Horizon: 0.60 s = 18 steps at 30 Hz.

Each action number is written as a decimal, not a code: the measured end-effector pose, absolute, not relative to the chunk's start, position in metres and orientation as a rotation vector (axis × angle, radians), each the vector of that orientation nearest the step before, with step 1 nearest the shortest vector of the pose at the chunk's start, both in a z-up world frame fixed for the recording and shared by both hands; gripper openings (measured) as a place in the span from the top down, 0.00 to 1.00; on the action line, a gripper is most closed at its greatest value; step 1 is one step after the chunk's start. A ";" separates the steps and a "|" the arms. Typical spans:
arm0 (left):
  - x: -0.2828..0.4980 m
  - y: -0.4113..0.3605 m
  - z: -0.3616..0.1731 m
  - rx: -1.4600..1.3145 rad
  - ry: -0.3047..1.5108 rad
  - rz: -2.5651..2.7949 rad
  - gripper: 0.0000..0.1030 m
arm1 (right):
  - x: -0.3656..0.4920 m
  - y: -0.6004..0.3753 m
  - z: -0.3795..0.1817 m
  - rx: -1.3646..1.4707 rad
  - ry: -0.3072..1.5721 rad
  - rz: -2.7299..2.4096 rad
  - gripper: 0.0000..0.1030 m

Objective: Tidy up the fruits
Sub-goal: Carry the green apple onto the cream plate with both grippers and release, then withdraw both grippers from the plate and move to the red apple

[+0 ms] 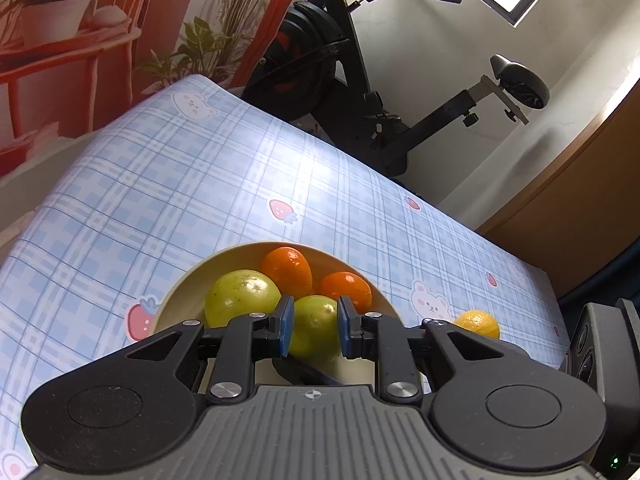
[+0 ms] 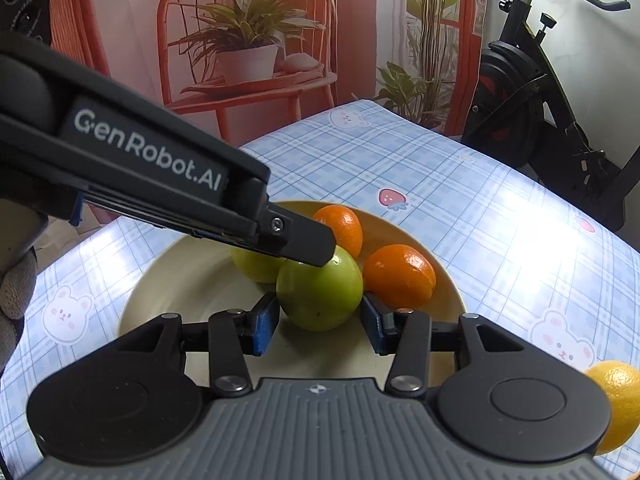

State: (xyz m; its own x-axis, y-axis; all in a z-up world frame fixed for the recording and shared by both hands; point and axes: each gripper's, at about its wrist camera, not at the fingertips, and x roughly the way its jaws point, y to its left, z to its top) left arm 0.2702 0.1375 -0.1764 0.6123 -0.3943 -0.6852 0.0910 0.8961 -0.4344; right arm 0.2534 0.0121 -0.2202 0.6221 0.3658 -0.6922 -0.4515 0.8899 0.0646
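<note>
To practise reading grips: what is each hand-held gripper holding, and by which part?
Right hand-held gripper clasps a green fruit by its two sides. Left hand-held gripper is shut, holding nothing.

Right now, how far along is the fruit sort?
Done: two oranges and two green fruits sit in the bowl. In hand: the right gripper brackets the near green fruit, which looks to be resting in the bowl; whether its fingers still press is unclear. The left gripper hangs over the same fruit, holding nothing. Left: one yellow fruit on the table beside the bowl.
</note>
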 end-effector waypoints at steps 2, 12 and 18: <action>0.265 0.139 -0.171 -0.382 0.860 -0.286 0.77 | 0.248 0.010 -0.216 -0.123 0.769 0.477 0.53; 0.241 0.121 -0.131 -0.314 0.798 -0.251 0.76 | 0.196 -0.047 -0.168 -0.088 0.645 0.442 0.49; 0.223 0.082 -0.130 -0.285 0.796 -0.303 0.76 | 0.163 -0.111 -0.158 -0.008 0.600 0.334 0.49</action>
